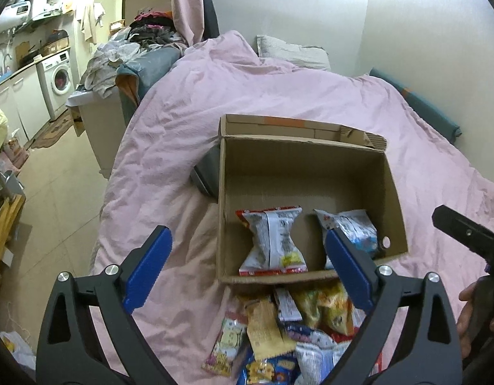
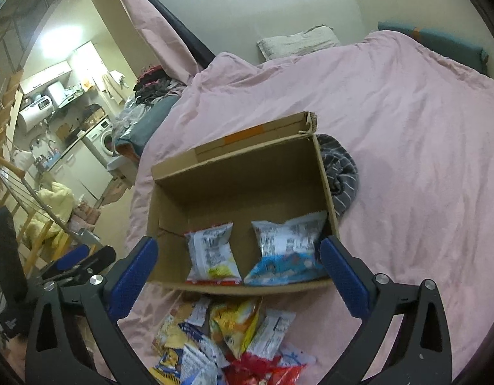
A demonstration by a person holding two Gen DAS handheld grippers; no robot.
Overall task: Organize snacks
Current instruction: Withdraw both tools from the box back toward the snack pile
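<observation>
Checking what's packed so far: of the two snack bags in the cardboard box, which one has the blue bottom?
The bag against the box's right wall: its lower part is light blue. The other bag is red-edged with yellow.

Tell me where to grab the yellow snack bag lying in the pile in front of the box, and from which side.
Take the yellow bag by its upper edge nearest the cardboard box, coming from above. It lies flat on top of the pile, so that crimped edge looks free, while its lower end is overlapped by other packets. The open right gripper could probably close across it.
</observation>
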